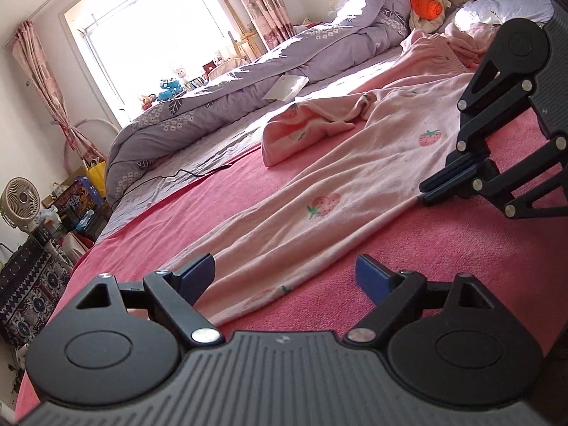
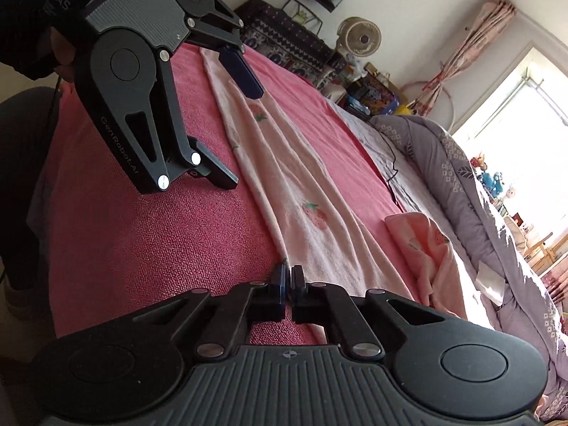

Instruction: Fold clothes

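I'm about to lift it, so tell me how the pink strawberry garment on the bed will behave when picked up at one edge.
Likely floppy: the strawberry garment lies in soft wrinkles, one end bunched. Probably light, since it lies thin on the red blanket. It may drag rather than slide on that nubby pile. The right gripper looks shut at its edge; the left gripper is open.

Near end of pink strawberry garment (image 1: 319, 191) hidden under left gripper (image 1: 285, 277) body; whether cloth is caught between right gripper (image 2: 287, 280) fingers cannot be told; window (image 1: 149, 32) view blown out
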The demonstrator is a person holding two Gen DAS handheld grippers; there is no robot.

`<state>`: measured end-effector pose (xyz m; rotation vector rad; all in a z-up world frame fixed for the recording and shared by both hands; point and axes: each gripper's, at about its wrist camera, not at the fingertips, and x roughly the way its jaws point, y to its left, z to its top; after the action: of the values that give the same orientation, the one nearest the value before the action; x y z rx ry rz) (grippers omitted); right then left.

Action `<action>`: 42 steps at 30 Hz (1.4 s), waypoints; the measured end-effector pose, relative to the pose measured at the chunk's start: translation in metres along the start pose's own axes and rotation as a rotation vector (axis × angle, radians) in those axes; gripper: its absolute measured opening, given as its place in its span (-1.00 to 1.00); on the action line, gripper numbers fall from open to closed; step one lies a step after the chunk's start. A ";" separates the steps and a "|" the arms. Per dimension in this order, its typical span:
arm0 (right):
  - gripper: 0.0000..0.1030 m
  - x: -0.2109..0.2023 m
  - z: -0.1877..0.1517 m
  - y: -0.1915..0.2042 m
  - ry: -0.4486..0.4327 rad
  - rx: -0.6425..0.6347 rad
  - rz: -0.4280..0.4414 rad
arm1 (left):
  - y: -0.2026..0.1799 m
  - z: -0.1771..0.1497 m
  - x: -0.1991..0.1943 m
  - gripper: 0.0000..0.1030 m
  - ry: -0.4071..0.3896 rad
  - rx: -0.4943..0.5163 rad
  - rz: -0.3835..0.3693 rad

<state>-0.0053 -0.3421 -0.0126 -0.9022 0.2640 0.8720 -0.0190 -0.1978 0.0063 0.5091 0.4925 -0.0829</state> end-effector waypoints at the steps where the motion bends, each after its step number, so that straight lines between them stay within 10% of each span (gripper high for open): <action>1: -0.89 0.002 0.000 -0.001 0.004 0.001 -0.002 | 0.000 0.000 0.002 0.73 0.000 -0.002 -0.001; 6: -0.63 0.022 0.002 0.001 0.003 -0.034 -0.045 | -0.003 0.005 0.013 0.73 0.003 0.000 -0.006; 22: -0.91 -0.008 0.004 -0.016 -0.001 0.132 0.097 | -0.024 0.016 0.009 0.59 -0.039 0.179 -0.117; 25: -0.82 -0.005 0.003 -0.012 -0.010 0.123 0.044 | -0.029 0.018 0.022 0.08 -0.025 0.169 -0.176; 27: -0.49 -0.002 0.002 -0.010 -0.012 0.100 0.013 | -0.034 0.018 0.028 -0.79 -0.014 0.156 -0.244; 32: -0.29 0.002 -0.005 -0.010 -0.014 0.062 -0.001 | -0.034 0.023 0.027 -0.95 0.005 0.145 -0.273; 34: -0.37 0.006 -0.005 -0.014 -0.006 0.088 0.004 | -0.020 0.027 0.028 -0.97 0.021 0.070 -0.321; 36: -0.92 0.009 -0.005 -0.019 0.004 0.144 0.005 | -0.010 0.031 0.027 -0.97 0.028 0.019 -0.353; 42: -0.93 -0.013 -0.008 -0.025 -0.015 0.231 0.047 | -0.008 0.026 0.005 -0.96 0.025 0.023 -0.439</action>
<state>0.0065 -0.3631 0.0033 -0.6765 0.3669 0.8718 -0.0048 -0.2172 0.0200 0.4180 0.6220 -0.5039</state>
